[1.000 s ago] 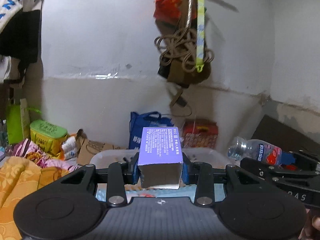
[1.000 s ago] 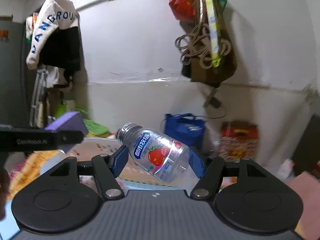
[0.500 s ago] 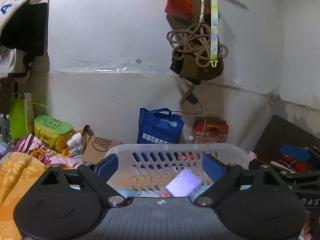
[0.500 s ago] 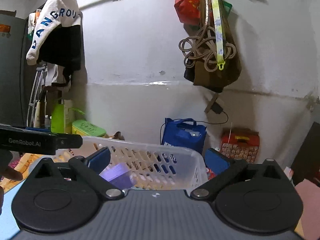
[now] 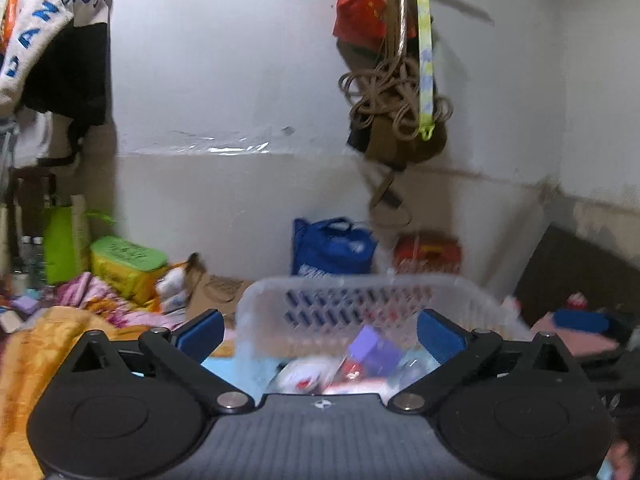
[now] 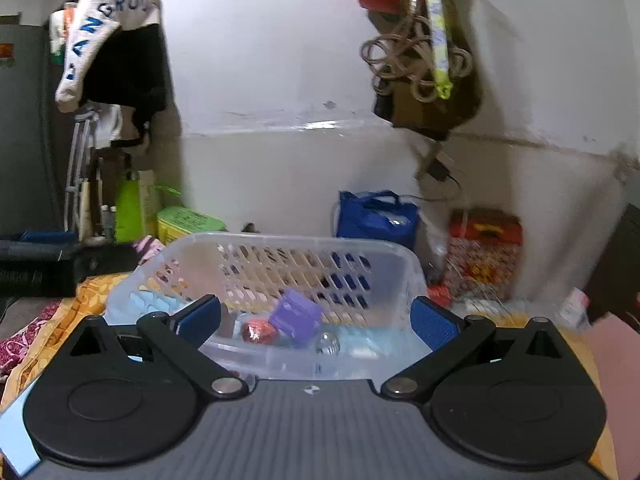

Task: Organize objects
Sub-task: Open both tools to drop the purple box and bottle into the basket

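The purple box (image 6: pixel 295 314) lies tilted inside the translucent slotted basket (image 6: pixel 280 242), beside a clear bottle (image 6: pixel 327 343) with a red label; its print is too blurred to read. The left hand-held gripper (image 5: pixel 320 330), its jaws opening, and the right hand-held gripper (image 6: pixel 316 320), jaws spread wide, hold nothing.

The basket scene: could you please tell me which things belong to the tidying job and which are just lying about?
Part of the job:
- white plastic basket
- purple box inside it
- clear bottle inside it

Just lying about:
- blue tote bag
- green-lidded yellow box
- coiled rope on the wall
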`<state>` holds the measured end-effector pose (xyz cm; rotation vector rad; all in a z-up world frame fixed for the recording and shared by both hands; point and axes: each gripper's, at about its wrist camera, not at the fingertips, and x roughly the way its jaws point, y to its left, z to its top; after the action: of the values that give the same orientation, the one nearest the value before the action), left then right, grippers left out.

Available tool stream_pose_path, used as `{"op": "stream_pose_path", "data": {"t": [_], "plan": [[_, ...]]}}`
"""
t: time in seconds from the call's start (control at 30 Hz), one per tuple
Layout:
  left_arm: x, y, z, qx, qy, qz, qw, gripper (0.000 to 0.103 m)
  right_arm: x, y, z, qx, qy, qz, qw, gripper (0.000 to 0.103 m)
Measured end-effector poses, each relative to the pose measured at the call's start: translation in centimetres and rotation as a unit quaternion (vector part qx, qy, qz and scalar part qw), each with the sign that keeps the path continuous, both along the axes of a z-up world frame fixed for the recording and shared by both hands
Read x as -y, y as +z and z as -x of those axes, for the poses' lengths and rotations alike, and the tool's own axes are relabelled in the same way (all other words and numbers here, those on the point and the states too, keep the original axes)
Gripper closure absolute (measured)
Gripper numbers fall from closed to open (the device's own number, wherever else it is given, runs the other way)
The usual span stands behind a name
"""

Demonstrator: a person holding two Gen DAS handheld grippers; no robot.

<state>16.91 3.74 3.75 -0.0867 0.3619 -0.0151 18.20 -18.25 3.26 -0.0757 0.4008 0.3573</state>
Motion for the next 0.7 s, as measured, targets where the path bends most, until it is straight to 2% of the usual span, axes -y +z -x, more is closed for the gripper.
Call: {"op": "stream_pose_path", "data": {"t": [0.1, 0.2, 0.43, 0.57, 0.7], "plan": [[0.0, -0.5, 1.9, 0.0, -0.01, 0.01, 0.9999, 0.0, 0.3, 0.4, 1.5, -0.002, -0.016, -0.003, 1.0, 0.0], [0.2, -1.1, 3.0, -0.019, -0.013, 0.019, 0.9995, 0.0, 0.7, 0.4, 2.8, 0.0, -0.028, 0.014, 1.0, 0.0], [2.9, -1.5, 3.6, -0.028, -0.028, -0.008, 0.9992, 0.0, 1.4, -0.5, 3.0, -0.012, -0.059, 0.008, 0.998, 0.0], [3.8, -1.7, 4.0, -0.028, -0.026, -0.025, 0.9989, 0.0, 2.6, -0.8, 2.4, -0.03, -0.056, -0.011, 0.998, 0.0], [3.8, -1.7, 3.9, -0.033, -0.022, -0.024, 0.9989, 0.0, 3.6, -1.6, 2.2, -0.044, -0.064, -0.015, 0.997, 0.0]]}}
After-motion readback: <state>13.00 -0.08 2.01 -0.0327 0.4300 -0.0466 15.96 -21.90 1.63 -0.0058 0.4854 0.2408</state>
